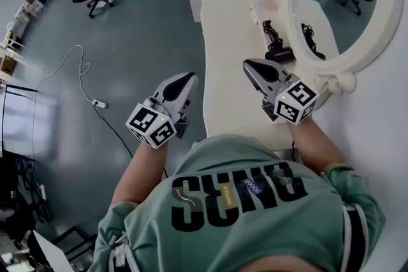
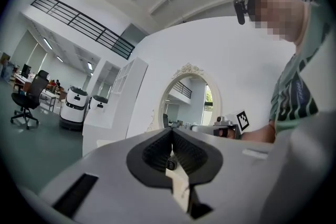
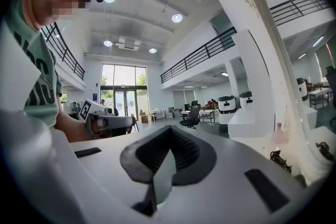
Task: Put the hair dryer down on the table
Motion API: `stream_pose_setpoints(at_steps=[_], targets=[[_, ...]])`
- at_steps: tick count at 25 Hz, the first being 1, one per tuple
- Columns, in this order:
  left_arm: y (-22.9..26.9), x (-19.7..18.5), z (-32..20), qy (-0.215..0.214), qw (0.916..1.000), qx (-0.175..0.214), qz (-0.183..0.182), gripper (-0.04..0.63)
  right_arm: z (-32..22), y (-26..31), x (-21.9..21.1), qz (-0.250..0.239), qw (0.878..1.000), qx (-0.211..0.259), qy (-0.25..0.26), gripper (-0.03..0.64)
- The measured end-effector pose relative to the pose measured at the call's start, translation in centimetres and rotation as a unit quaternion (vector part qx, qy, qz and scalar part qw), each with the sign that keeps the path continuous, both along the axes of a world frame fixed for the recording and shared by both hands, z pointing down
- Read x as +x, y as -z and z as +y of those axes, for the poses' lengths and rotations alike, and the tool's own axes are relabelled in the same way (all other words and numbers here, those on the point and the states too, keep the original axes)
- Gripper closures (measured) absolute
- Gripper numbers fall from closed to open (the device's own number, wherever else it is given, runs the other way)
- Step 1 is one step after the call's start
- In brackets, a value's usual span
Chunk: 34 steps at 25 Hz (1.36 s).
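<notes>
Hair dryer (image 1: pixel 278 53) lies on the bench (image 1: pixel 226 35); left gripper (image 1: pixel 183 81) and right gripper (image 1: pixel 252 66), jaws closed and empty, should back off without nudging it

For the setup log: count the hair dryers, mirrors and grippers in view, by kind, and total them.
hair dryer: 1
mirror: 1
grippers: 2, the left gripper and the right gripper
Total: 4
</notes>
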<state>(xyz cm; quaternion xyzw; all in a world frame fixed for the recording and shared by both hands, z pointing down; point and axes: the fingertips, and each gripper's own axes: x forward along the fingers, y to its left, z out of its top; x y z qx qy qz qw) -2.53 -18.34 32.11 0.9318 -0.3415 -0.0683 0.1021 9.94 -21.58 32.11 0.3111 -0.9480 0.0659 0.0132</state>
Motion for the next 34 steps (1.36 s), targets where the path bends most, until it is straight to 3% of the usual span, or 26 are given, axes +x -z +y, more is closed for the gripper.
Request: stream_pose_setpoints(at_steps=[4,34], targets=[[-1.2,0.2,-0.3,-0.011,0.9999,0.001,-0.014,0.584,-0.2,-0.8,0.3,-0.004,1.000,-0.006,-0.003,0.623],[-1.4,-1.1,0.0,-0.019,0.9997,-0.011,0.011,0.584,0.9,-0.4,-1.8,0.022,1.000,0.018,0.000,0.623]])
